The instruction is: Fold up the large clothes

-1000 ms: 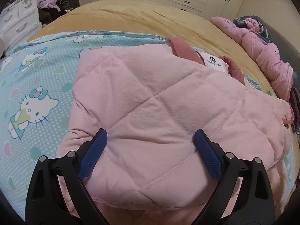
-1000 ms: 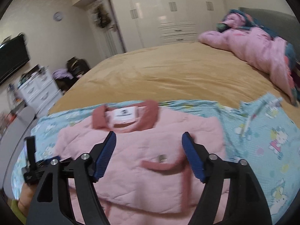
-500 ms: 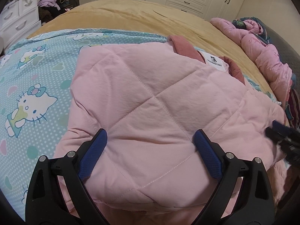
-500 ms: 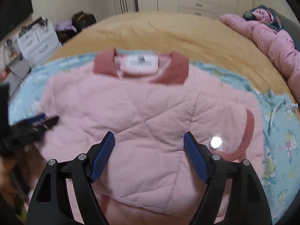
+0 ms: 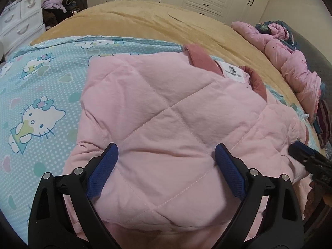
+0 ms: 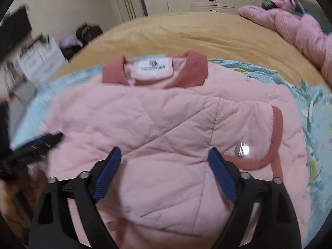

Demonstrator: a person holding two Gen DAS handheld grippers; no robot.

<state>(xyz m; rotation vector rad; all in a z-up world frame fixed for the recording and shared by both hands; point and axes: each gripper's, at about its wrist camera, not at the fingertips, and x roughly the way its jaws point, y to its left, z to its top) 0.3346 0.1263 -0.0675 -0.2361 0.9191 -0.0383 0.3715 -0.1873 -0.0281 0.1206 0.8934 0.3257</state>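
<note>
A pink quilted jacket [image 5: 166, 124] lies folded on the bed, its darker pink collar and white label [image 6: 154, 68] at the far end. A sleeve cuff with a silver snap [image 6: 241, 150] lies folded over its right part. My left gripper [image 5: 166, 159] hovers open over the jacket's near left part, nothing between its blue pads. My right gripper [image 6: 165, 159] is over the jacket's near middle; its jaws are opening and grip nothing. The right gripper's tip [image 5: 300, 151] shows at the right edge of the left wrist view. The left gripper [image 6: 41, 143] shows blurred in the right wrist view.
The jacket rests on a light blue cartoon-cat sheet [image 5: 41, 95] spread over a tan blanket [image 5: 155, 22]. A heap of pink bedding [image 5: 290, 62] lies at the far right. White drawers [image 5: 18, 20] and bags stand at the far left, wardrobes behind.
My right gripper has dropped toward the jacket and tilted downward, and its jaws have spread slightly wider. It has come into the left wrist view. The left gripper has stayed put.
</note>
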